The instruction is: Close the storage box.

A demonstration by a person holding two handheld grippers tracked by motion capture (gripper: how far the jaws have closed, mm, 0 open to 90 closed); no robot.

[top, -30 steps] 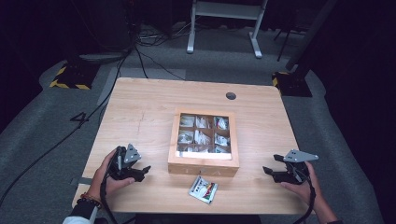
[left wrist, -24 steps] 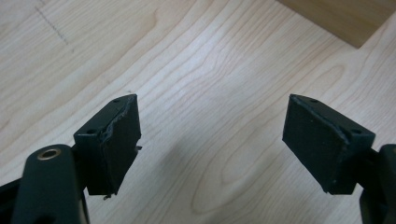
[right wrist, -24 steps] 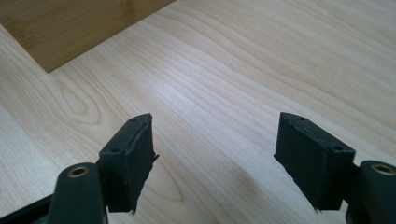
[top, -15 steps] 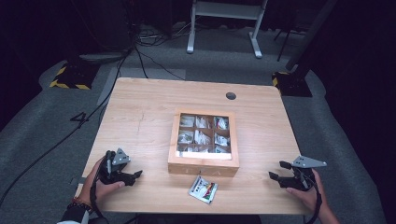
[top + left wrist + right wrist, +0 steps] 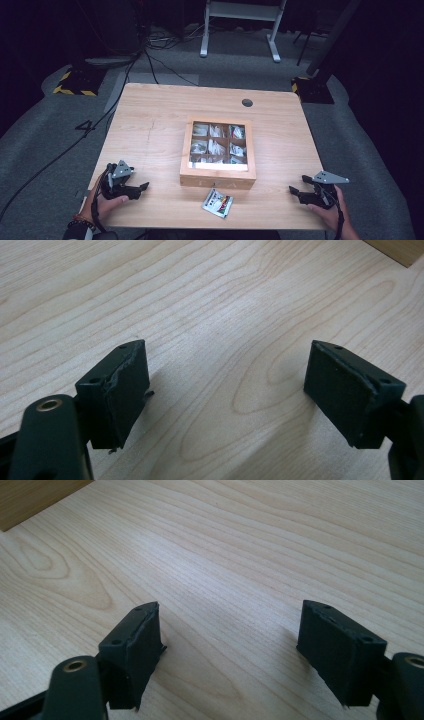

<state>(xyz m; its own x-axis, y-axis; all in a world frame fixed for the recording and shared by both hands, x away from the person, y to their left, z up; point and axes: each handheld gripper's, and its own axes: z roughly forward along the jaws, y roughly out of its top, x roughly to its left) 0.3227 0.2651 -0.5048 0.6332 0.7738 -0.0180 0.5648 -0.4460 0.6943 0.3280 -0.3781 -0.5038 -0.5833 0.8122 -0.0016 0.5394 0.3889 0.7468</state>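
Left gripper (image 5: 142, 187): held low over the near left corner of the desk (image 5: 150, 120); jaws wide, nothing between them.
Right gripper (image 5: 295, 191): low over the near right corner; jaws wide, nothing between them.
Packet (image 5: 217, 203): lies flat at the near edge of the desk, just in front of the box, well apart from both grippers.
Box (image 5: 218, 177): wooden, mid-desk, nine compartments holding packets.
High view: box, packet, both hands.
Left gripper view: bare wood grain between the pads (image 5: 131, 385); a box corner (image 5: 400, 250) at upper right.
Right gripper view: bare wood; a box corner (image 5: 30, 497) at upper left.
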